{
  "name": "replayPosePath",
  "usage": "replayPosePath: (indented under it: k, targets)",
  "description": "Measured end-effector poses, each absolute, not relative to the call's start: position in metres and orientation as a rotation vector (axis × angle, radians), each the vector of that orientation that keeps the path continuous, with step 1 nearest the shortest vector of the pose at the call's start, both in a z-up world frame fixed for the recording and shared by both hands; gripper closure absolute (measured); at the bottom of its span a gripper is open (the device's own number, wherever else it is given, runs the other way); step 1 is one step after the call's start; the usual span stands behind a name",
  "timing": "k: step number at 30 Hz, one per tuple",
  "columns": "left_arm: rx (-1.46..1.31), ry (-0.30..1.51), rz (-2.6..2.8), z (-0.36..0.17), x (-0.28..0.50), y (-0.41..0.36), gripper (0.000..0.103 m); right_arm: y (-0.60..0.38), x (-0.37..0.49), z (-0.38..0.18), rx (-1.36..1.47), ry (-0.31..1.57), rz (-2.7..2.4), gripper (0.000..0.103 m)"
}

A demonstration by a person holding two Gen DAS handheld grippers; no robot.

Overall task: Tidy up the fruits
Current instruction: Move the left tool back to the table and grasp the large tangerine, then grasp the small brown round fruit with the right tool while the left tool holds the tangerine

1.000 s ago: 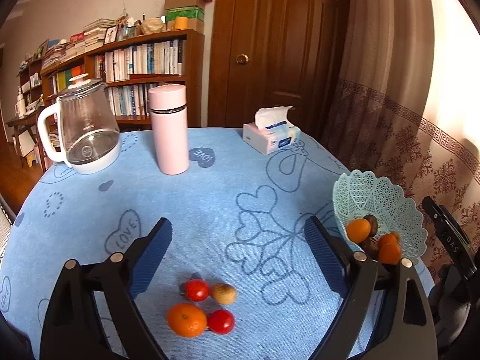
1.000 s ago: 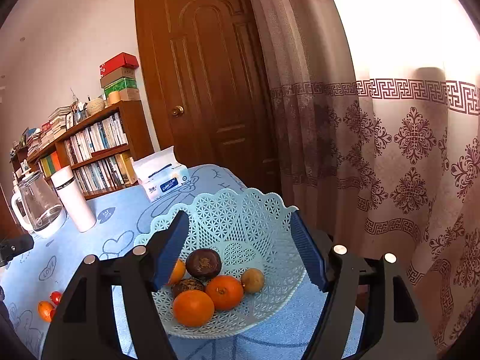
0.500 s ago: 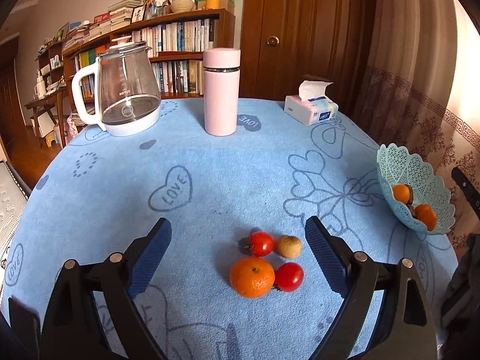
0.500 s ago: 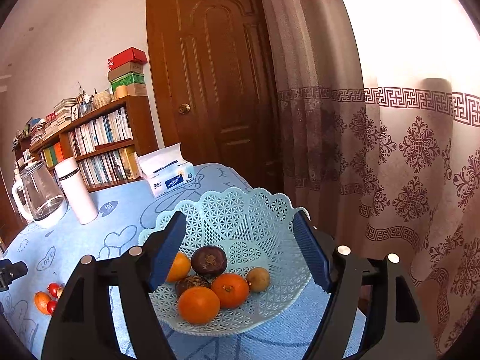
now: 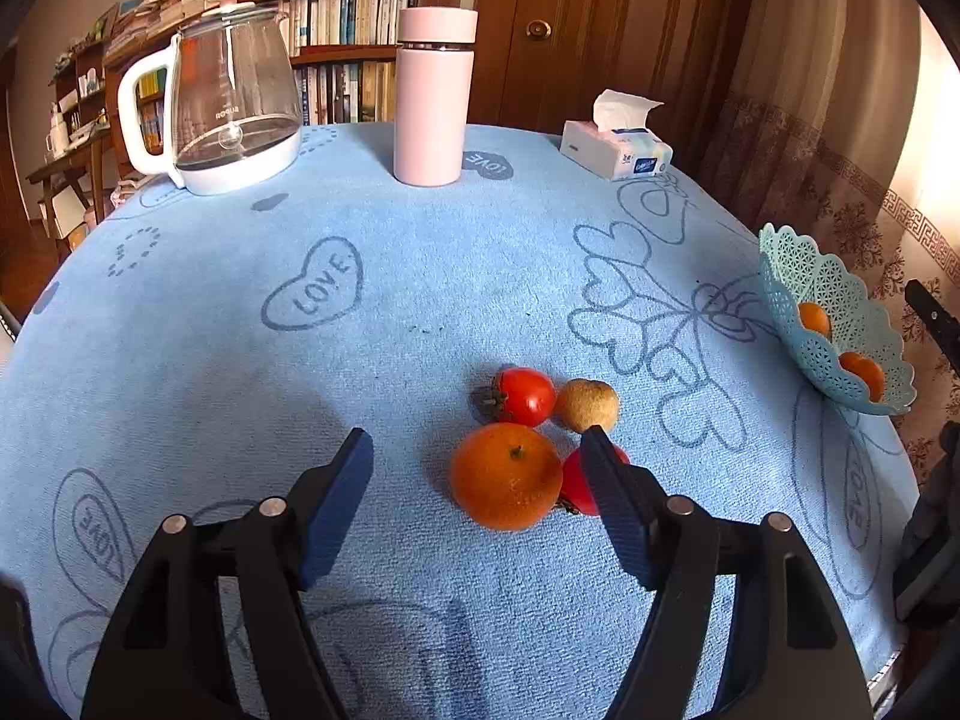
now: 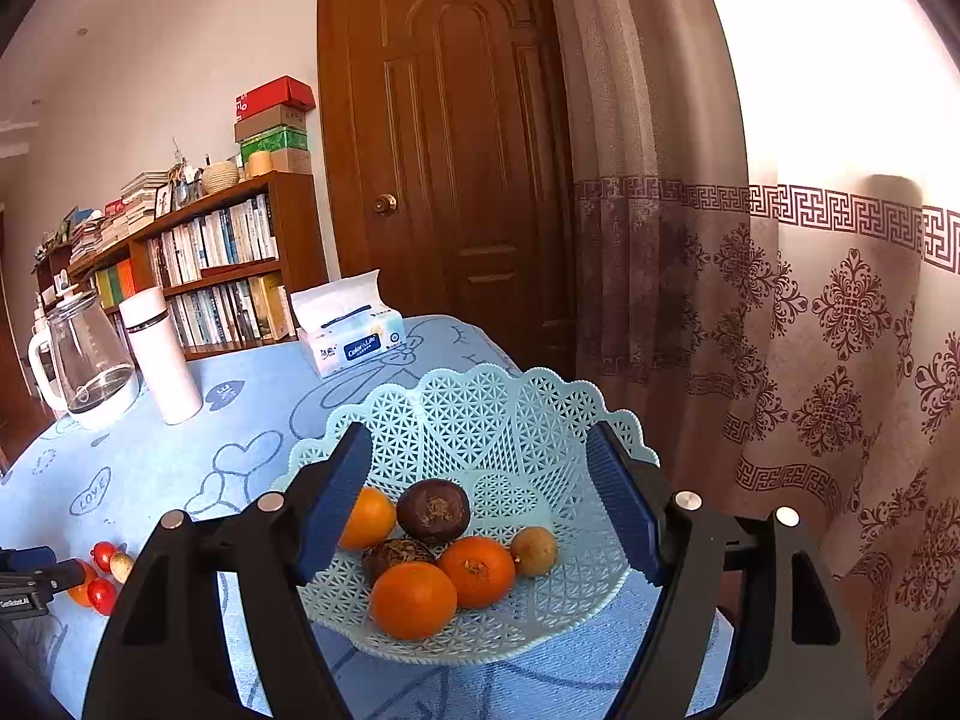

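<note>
On the blue tablecloth lie an orange (image 5: 505, 476), two red tomatoes (image 5: 523, 396) (image 5: 575, 483) and a small brown fruit (image 5: 587, 405), all touching in a cluster. My left gripper (image 5: 477, 468) is open just above them, the orange between its fingers, the right finger over the near tomato. The pale green lattice basket (image 6: 510, 420) holds three oranges, two dark fruits and a small brown fruit (image 6: 534, 551). My right gripper (image 6: 480, 474) is open and empty, its fingers either side of the basket. The basket also shows in the left wrist view (image 5: 822, 354).
A glass kettle (image 5: 231, 102), a pink flask (image 5: 433, 97) and a tissue box (image 5: 618, 147) stand at the table's far side. A bookshelf, a wooden door and a patterned curtain (image 6: 780, 330) are behind. The table edge runs just right of the basket.
My left gripper has moved forward and down onto the fruit cluster, so the orange now lies between its fingers. The right gripper has barely moved over the basket.
</note>
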State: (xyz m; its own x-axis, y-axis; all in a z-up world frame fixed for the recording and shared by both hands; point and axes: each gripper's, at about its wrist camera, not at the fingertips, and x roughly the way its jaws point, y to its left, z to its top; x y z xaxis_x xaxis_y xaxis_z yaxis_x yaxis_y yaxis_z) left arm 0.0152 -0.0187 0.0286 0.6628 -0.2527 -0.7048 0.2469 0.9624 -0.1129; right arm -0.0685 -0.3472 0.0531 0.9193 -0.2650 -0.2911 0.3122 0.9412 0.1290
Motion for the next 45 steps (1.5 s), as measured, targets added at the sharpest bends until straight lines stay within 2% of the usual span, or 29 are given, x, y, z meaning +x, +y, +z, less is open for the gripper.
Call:
replayPosePath:
  k: [4, 9, 11, 18, 27, 35, 41, 43, 45]
  targets:
    - [-0.031, 0.816, -0.305, 0.024, 0.018, -0.017, 0.046, -0.344, -0.067, 0.052, 0.163, 0.278, -0.291, 0.028]
    - [-0.062, 0.832, -0.345, 0.02, 0.019, -0.016, 0.051, -0.342, -0.066, 0.052, 0.153, 0.28, -0.286, 0.028]
    - [-0.067, 0.836, -0.365, 0.02, 0.018, -0.017, 0.061, -0.341, -0.066, 0.052, 0.146, 0.279, -0.285, 0.028]
    - [-0.097, 0.814, -0.345, 0.023, 0.015, -0.009, 0.062, -0.328, -0.066, 0.053, 0.081, 0.263, -0.291, 0.028]
    - [-0.062, 0.681, -0.222, 0.043, 0.006, 0.004, 0.062, -0.288, -0.066, 0.063, -0.027, 0.248, -0.216, 0.028]
    - [-0.082, 0.631, -0.158, 0.052, 0.003, 0.018, 0.062, -0.232, -0.021, 0.057, 0.06, 0.492, 0.153, 0.028]
    - [-0.106, 0.619, -0.146, 0.054, 0.003, 0.025, 0.062, -0.181, 0.011, 0.037, 0.062, 0.696, 0.36, 0.045]
    - [-0.106, 0.613, -0.141, 0.055, 0.002, 0.026, 0.062, -0.171, 0.019, 0.032, 0.06, 0.74, 0.388, 0.046]
    - [-0.11, 0.607, -0.141, 0.056, 0.001, 0.026, 0.062, -0.16, 0.026, 0.027, 0.05, 0.776, 0.404, 0.053]
